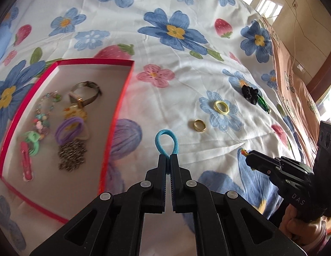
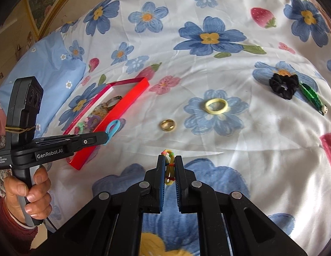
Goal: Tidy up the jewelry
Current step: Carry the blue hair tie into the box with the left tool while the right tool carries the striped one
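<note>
"GenRobot.AI" marked the left gripper (image 2: 105, 137) – pinching a blue hair tie (image 1: 166, 141) beside the red box (image 1: 120, 104); right gripper (image 2: 170, 160) clamped a multicolored band (image 2: 169, 167).

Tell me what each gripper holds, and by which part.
Left gripper pinches the blue hair tie at its near end, loop sticking out ahead. Right gripper clamps the multicolored band across its middle.

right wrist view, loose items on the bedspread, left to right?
gold ring → yellow hair tie → black scrunchie → green clip
</note>
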